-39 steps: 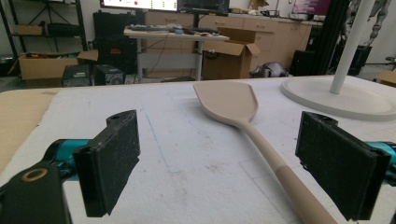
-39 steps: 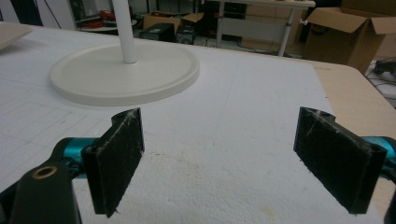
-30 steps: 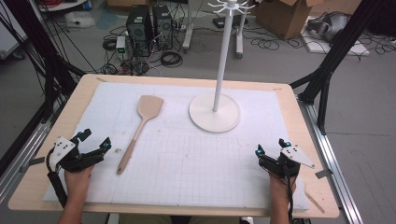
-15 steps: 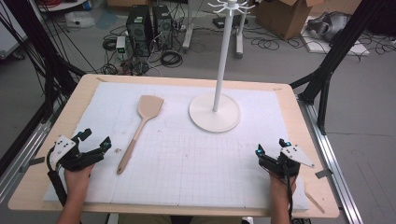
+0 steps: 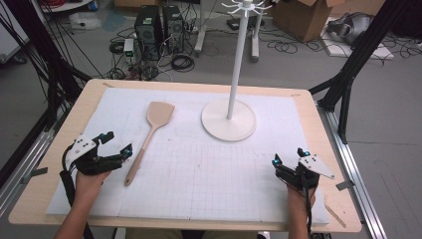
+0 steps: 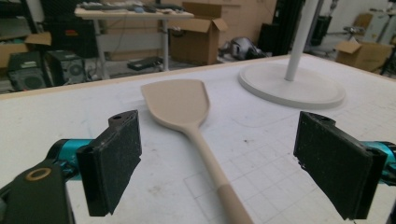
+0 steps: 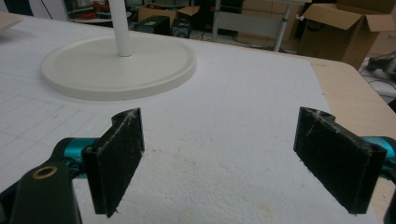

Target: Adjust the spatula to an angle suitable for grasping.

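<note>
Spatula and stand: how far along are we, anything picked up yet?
Nothing looks done. The spatula lies flat on the white mat, apart from the stand. Nothing in hand: left gripper and right gripper are open and empty. Whatever the job, all handling seems left.

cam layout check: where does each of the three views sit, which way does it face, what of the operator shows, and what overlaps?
High view: above the person's side, facing forward and down on the table; forearms, left hand-held gripper, right hand-held gripper.
Left gripper view: on that gripper, low, facing the wooden spatula; own open jaws.
Right gripper view: low, facing the white stand; own open jaws.
Shared: the stand's round base, all three.
</note>
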A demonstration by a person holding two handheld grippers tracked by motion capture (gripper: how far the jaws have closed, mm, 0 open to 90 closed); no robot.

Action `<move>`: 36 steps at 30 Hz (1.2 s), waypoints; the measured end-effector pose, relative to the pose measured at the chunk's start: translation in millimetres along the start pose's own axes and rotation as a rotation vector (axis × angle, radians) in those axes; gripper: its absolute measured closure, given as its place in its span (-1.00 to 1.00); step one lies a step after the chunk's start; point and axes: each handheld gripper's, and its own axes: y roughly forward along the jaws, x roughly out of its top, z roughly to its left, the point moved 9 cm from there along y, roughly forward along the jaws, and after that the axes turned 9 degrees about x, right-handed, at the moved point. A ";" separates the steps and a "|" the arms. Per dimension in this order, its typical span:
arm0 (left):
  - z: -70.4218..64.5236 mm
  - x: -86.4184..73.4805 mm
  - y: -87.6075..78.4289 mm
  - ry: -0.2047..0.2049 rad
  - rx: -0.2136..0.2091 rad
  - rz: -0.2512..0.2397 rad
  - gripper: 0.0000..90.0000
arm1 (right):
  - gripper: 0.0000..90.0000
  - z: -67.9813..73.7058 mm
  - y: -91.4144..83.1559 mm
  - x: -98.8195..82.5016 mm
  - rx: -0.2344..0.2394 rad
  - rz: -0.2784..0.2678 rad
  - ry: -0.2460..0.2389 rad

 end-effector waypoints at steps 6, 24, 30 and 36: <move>-14.1 2.5 18.8 0.043 -0.048 0.108 -0.65 | -0.67 0.1 -0.1 -0.3 -0.002 0.003 0.004; -17.8 -34.3 45.2 0.091 0.004 0.372 -0.29 | -0.67 0.4 0.3 -0.4 -0.003 0.005 0.002; -15.6 -39.6 59.6 0.095 0.038 0.430 -0.26 | -0.67 0.6 0.4 -0.3 -0.002 0.005 0.002; -13.0 -38.8 70.6 0.103 0.053 0.465 -0.17 | -0.67 0.2 0.6 -0.2 -0.004 0.003 0.000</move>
